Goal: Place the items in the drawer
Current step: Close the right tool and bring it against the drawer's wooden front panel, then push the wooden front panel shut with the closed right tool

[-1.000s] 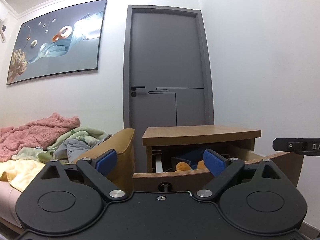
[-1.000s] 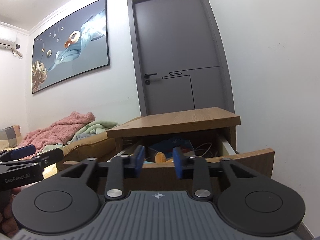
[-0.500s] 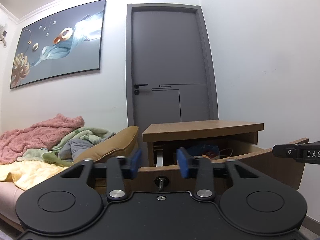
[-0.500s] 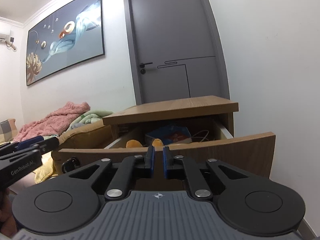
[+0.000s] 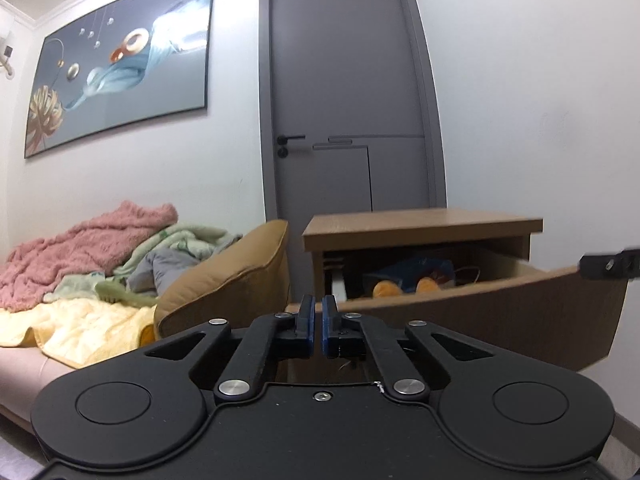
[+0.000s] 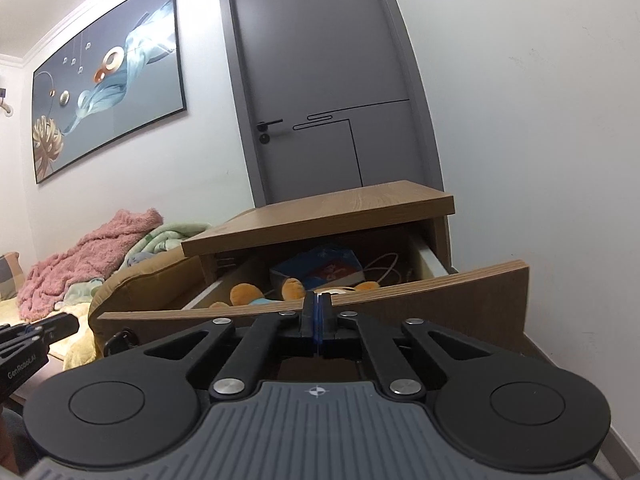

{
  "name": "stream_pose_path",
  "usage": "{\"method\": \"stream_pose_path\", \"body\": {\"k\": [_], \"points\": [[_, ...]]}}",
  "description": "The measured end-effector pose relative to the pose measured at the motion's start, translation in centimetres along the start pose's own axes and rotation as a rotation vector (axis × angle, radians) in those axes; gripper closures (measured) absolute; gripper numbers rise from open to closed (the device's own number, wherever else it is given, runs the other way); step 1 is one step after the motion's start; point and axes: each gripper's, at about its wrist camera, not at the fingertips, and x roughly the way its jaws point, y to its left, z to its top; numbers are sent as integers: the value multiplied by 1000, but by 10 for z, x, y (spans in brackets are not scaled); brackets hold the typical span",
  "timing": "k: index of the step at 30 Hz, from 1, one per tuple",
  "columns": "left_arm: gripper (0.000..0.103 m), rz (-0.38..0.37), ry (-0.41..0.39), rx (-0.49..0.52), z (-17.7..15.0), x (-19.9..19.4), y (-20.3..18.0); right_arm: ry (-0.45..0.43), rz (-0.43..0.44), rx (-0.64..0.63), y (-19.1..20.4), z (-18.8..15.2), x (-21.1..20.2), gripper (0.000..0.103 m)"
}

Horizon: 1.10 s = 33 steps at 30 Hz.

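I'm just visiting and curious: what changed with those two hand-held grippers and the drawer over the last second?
Both closed on nothing: the left hand-held gripper went from wide open to nearly shut, the right hand-held gripper from partly open to fully shut. The drawer stayed pulled out, with the orange plush toy and blue book still inside.

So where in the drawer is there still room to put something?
The drawer looks crowded: an orange plush toy near the front, a blue book behind it, a cable to the right. Its floor is mostly hidden. The nightstand top above is bare.
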Motion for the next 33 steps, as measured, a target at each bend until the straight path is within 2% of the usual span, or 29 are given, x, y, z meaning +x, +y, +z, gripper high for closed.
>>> {"method": "stream_pose_path", "body": {"k": [4,8,11,15,23,28,33], "points": [[103,-17,58,10,-4,13,14,2,-47,-42,-5,2,2,103],[103,-19,73,40,-8,26,20,10,-51,-45,-13,2,5,103],[103,-46,92,83,-12,35,16,21,-62,-51,-19,1,8,103],[103,-73,114,92,-20,43,14,32,-61,-41,-28,1,12,103],[103,-81,135,36,-23,50,20,91,-60,35,-51,-2,26,103],[103,-87,161,15,-16,58,21,107,-50,37,-54,-3,26,103],[103,-88,179,46,-11,66,20,120,-42,22,-55,0,27,103]]}}
